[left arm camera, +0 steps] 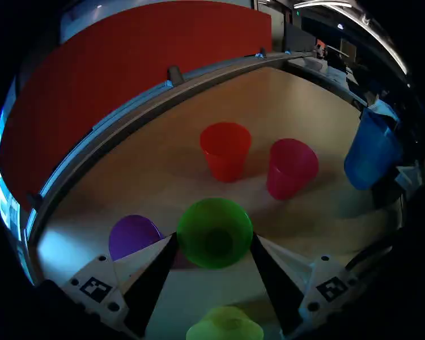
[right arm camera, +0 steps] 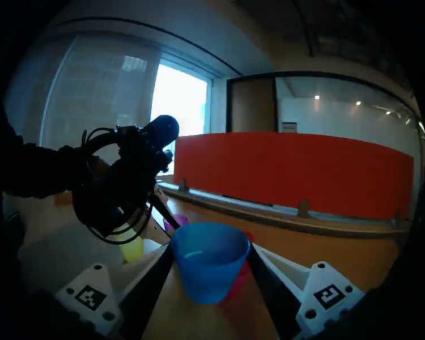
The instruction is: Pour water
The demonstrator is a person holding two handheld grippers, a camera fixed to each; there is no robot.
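Currently my left gripper [left arm camera: 213,241] is closed to the width of a green cup [left arm camera: 215,232]. Both fingers [left arm camera: 156,272] bear on its sides at the lower centre of the left gripper view. The cup's mouth faces the camera; I cannot tell if it holds anything.

My right gripper [right arm camera: 211,252] is clamped on a blue cup [right arm camera: 209,260] at the lower centre of the right gripper view, one finger against each side. The cup stands upright between them, and a water line shows inside it. In the left gripper view the same blue cup appears at the right edge, raised above the table [left arm camera: 156,170] and slightly tilted.

On the table, in the left gripper view:
- A red cup [left arm camera: 225,150] and a pink cup [left arm camera: 290,167] stand near each other at mid-frame, not touching.
- A purple cup [left arm camera: 134,235] sits just beside the left finger.
- A yellow cup [left arm camera: 224,326] sits at the bottom edge.

A red partition [left arm camera: 127,73] runs along the table's far side, upper left.
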